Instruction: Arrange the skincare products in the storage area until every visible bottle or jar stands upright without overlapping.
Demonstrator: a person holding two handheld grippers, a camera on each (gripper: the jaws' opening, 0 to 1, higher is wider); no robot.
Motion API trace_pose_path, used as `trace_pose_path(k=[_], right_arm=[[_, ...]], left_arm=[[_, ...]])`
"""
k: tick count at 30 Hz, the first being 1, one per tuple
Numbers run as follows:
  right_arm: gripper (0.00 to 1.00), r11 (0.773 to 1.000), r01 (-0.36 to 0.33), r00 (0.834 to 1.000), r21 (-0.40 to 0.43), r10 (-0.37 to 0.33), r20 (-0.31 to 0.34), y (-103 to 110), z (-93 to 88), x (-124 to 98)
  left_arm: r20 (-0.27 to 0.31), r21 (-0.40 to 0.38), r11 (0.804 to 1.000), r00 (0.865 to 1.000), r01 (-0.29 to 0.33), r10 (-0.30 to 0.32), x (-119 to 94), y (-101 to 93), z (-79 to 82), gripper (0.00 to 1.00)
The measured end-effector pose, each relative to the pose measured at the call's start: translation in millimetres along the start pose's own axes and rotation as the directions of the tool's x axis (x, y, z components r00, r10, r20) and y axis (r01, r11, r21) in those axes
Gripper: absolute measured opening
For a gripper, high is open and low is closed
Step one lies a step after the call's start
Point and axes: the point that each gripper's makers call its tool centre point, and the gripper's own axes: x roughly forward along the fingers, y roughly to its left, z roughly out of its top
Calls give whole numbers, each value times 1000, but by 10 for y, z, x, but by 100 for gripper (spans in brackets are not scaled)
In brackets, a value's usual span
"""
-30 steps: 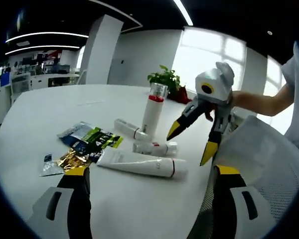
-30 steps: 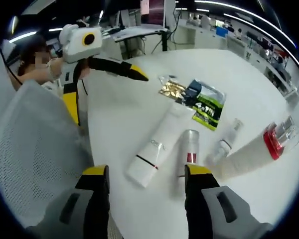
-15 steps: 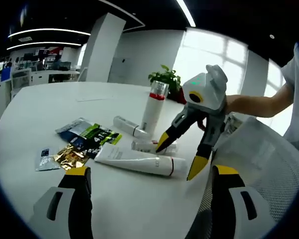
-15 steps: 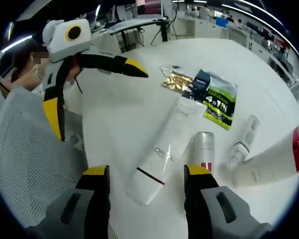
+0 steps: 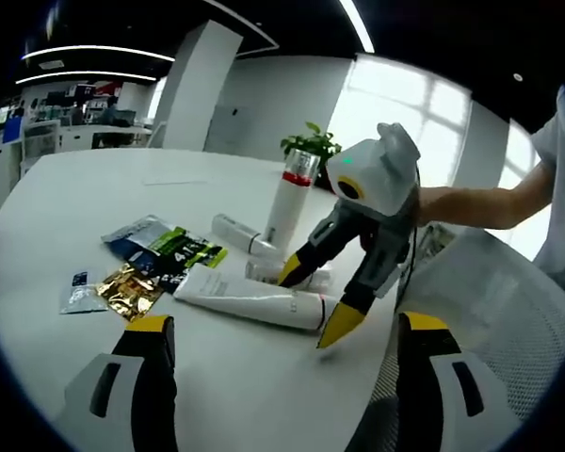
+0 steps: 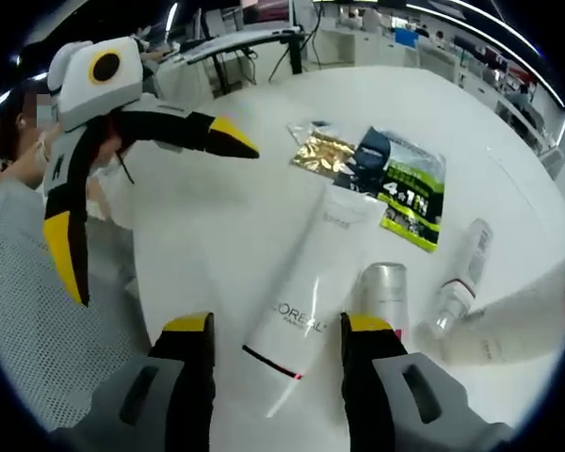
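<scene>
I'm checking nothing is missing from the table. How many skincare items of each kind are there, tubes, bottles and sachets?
Large lying tube: 1, the white tube.
Bottles: 3, the standing bottle, the silver-capped bottle and the slim bottle, these two lying.
Sachets: overlapping, at least 4, among them the green sachet, gold sachet and small sachet.
Total: at least 8.

white table (image 5: 94, 179) | foil sachets (image 5: 155, 264) lying on it | potted plant (image 5: 313, 146) at its far edge
</scene>
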Motion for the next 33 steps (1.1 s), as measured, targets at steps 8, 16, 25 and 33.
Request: trace_pose_path(k=[8, 16, 25, 33], right_arm=[[50, 999, 43, 999, -8, -43, -17, -72, 9, 47], [45, 998, 60, 997, -21, -61, -49, -112, 5, 80], [44, 990, 63, 986, -127, -81, -143, -80, 1, 106], [42, 987, 56, 986, -148, -78, -149, -78, 55, 146]], left_arm=[[3, -9, 1000, 1000, 4, -4, -2, -14, -9, 89], [11, -26, 1000, 1000, 3, -3, -2, -3, -15, 89], [9, -23, 1000, 1000, 7, -7, 52, -7, -19, 89], [1, -25, 999, 1000, 27, -27, 114, -90, -63, 88]])
